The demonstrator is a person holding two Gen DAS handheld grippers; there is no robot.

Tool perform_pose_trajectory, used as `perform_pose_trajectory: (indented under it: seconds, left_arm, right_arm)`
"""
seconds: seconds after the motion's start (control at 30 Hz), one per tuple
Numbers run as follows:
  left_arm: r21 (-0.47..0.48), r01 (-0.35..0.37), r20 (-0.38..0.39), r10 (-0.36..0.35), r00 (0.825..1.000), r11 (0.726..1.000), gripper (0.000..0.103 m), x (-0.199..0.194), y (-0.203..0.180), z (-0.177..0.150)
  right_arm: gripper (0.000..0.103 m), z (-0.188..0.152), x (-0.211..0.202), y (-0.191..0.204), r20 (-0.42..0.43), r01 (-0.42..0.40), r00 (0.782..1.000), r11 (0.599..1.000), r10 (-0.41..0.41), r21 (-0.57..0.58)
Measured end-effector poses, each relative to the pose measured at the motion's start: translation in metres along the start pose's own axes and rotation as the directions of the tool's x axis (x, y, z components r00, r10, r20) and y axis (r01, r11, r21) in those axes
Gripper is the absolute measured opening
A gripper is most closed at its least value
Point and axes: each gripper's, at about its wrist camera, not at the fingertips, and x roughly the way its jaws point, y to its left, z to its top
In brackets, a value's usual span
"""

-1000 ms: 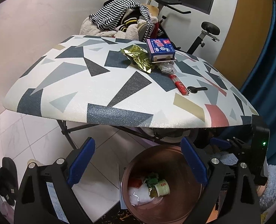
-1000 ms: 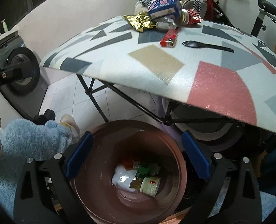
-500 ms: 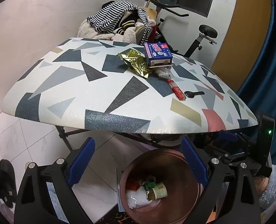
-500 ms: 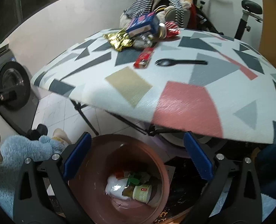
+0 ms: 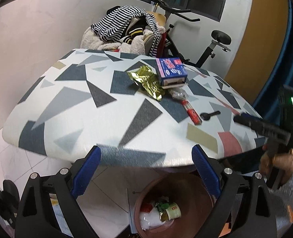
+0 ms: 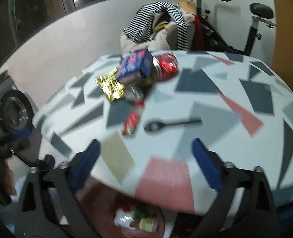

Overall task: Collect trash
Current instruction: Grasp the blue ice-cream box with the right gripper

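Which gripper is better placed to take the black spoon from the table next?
Right, probably. The right gripper is open with the black spoon just ahead; from the left gripper, also open, it lies far right.

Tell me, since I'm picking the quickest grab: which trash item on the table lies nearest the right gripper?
The black plastic spoon, lying just ahead of the right gripper; the red wrapper sits slightly left.

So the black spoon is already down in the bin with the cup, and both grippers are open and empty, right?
Not quite: the black spoon is on the table, beside the red wrapper, as the right wrist view shows. The cup is in the bin, and the left gripper and right gripper are open and empty.
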Motion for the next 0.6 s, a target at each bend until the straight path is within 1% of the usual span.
perform_pose_trajectory:
  seconds: [0.07,0.17,0.27,0.37,0.47,0.6]
  left_arm:
    - [0.003,-0.002,0.004,0.002,1.000,1.000,0.088,0.002,0.003,0.009]
    - [0.003,-0.002,0.014,0.002,1.000,1.000,0.087,0.005,0.008,0.020]
    - [-0.013,0.009,0.020,-0.009,1.000,1.000,0.086,0.009,0.013,0.026]
    - [-0.036,0.020,0.015,-0.020,1.000,0.999,0.083,0.015,0.020,0.026]
    - [-0.065,0.031,-0.003,-0.031,1.000,0.997,0.080,0.024,0.028,0.023]
    - [-0.092,0.037,-0.019,-0.038,0.999,0.995,0.076,0.032,0.036,0.021]
  right_arm:
    - [0.081,0.018,0.008,0.000,0.005,-0.028,1.000,1.000,0.028,0.013]
    - [0.077,0.057,0.033,0.001,0.012,-0.092,0.996,0.995,0.092,0.044]
    - [0.075,0.081,0.053,0.004,0.009,-0.115,0.993,0.992,0.115,0.057]
    - [0.075,0.104,0.082,0.004,-0.005,-0.117,0.993,0.990,0.118,0.082]
    - [0.075,0.123,0.117,-0.001,-0.039,-0.110,0.992,0.985,0.116,0.133]
    - [0.075,0.132,0.147,-0.008,-0.078,-0.088,0.991,0.973,0.107,0.213]
